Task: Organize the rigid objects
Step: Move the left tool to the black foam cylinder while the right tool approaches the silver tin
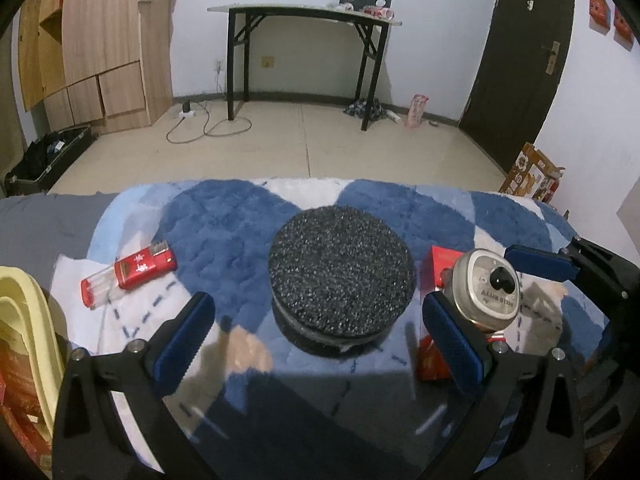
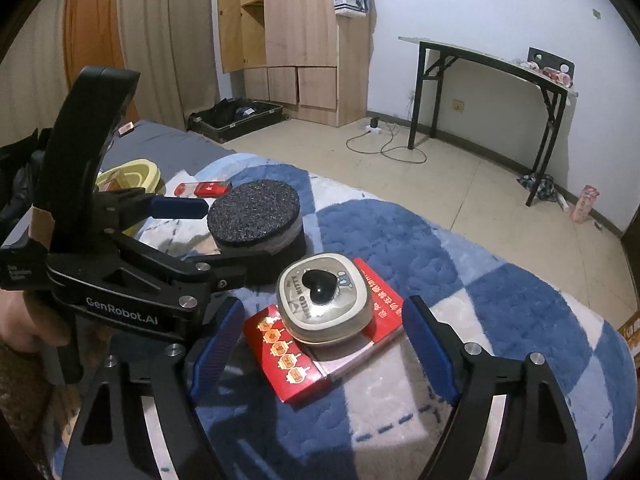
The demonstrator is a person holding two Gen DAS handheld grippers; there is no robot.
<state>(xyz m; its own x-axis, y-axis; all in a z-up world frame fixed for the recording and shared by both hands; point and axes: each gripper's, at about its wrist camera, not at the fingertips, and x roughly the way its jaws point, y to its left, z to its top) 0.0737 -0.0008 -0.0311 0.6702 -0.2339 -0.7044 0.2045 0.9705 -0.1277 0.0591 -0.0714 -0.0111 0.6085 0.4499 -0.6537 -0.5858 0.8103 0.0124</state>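
A black round block with a coarse sponge top [image 1: 340,276] stands on the blue and white blanket [image 1: 224,216]. My left gripper [image 1: 320,340] is open, its blue pads on either side of the block and clear of it. Just to the right, a cream tin with a black heart knob [image 2: 320,300] sits on a red box [image 2: 280,364]. My right gripper [image 2: 322,346] is open and straddles the box and tin, with small gaps at both pads. One right finger [image 1: 540,260] shows behind the tin in the left wrist view. A person's hand [image 2: 24,320] holds the left gripper.
A red and clear small case [image 1: 128,274] lies on the blanket to the left. A yellow basket [image 1: 24,312] sits at the far left. The bed edge drops to a tiled floor [image 1: 304,144], with a black table [image 1: 304,12], a wardrobe and an open suitcase beyond.
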